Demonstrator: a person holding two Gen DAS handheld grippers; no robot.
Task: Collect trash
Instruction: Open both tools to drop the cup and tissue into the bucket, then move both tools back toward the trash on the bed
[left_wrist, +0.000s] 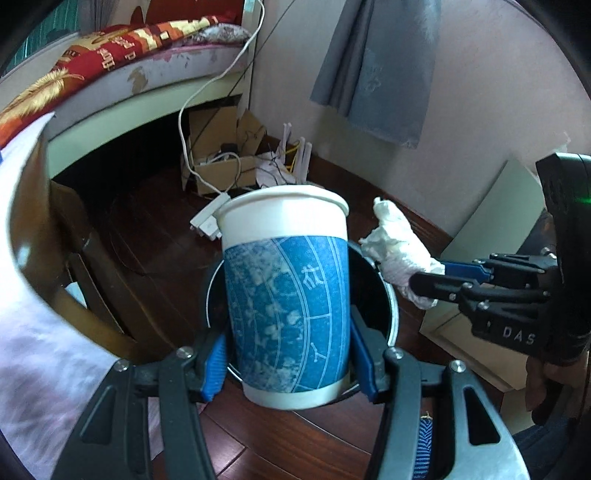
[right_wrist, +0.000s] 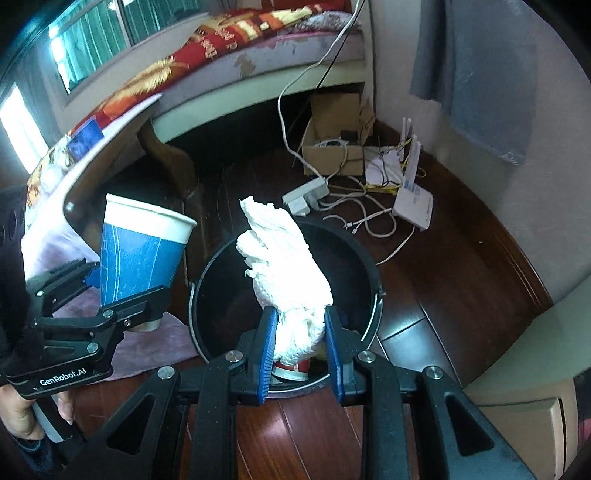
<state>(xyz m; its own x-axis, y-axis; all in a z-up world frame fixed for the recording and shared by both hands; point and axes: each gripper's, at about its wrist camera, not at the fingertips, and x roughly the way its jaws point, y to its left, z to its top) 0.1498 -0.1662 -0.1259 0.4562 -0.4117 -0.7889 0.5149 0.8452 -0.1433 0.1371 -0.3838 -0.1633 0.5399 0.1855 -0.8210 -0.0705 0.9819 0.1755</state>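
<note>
My left gripper (left_wrist: 290, 354) is shut on a blue and white paper cup (left_wrist: 286, 295), held upright above the black trash bin (left_wrist: 388, 295). In the right wrist view the cup (right_wrist: 142, 251) and left gripper (right_wrist: 122, 291) sit just left of the bin's rim (right_wrist: 373, 266). My right gripper (right_wrist: 299, 339) is shut on a crumpled white tissue (right_wrist: 284, 266), held over the bin's opening. The tissue (left_wrist: 397, 247) and right gripper (left_wrist: 432, 277) also show at the right in the left wrist view. A red and white item (right_wrist: 291, 371) lies inside the bin.
A wooden table (right_wrist: 122, 140) with a cloth stands at left. A power strip (right_wrist: 306, 194), a cardboard box (right_wrist: 334, 147), a router (right_wrist: 413, 199) and loose cables lie on the dark wood floor behind the bin. A bed (right_wrist: 258, 48) runs along the back.
</note>
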